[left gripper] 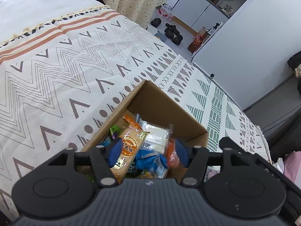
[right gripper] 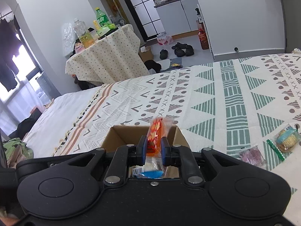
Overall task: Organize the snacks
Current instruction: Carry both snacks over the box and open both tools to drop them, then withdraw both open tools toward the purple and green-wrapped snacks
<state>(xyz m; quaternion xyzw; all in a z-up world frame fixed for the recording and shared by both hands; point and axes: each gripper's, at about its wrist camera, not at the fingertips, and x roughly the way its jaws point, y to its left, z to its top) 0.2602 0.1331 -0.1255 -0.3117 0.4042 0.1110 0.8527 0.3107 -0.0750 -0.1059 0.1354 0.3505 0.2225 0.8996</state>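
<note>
Now right gripper [right gripper: 153,149] pinches one orange snack packet [right gripper: 155,136] over one cardboard box [right gripper: 120,138], left gripper [left gripper: 148,153] jaws wide

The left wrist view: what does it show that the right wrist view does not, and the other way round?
Only the left wrist view shows the open left gripper above the beige biscuit pack lying inside. Only the right wrist view shows the right gripper shut on an orange packet, and loose snacks on the bedspread. Both show the box, the shoes and the round table.
</note>
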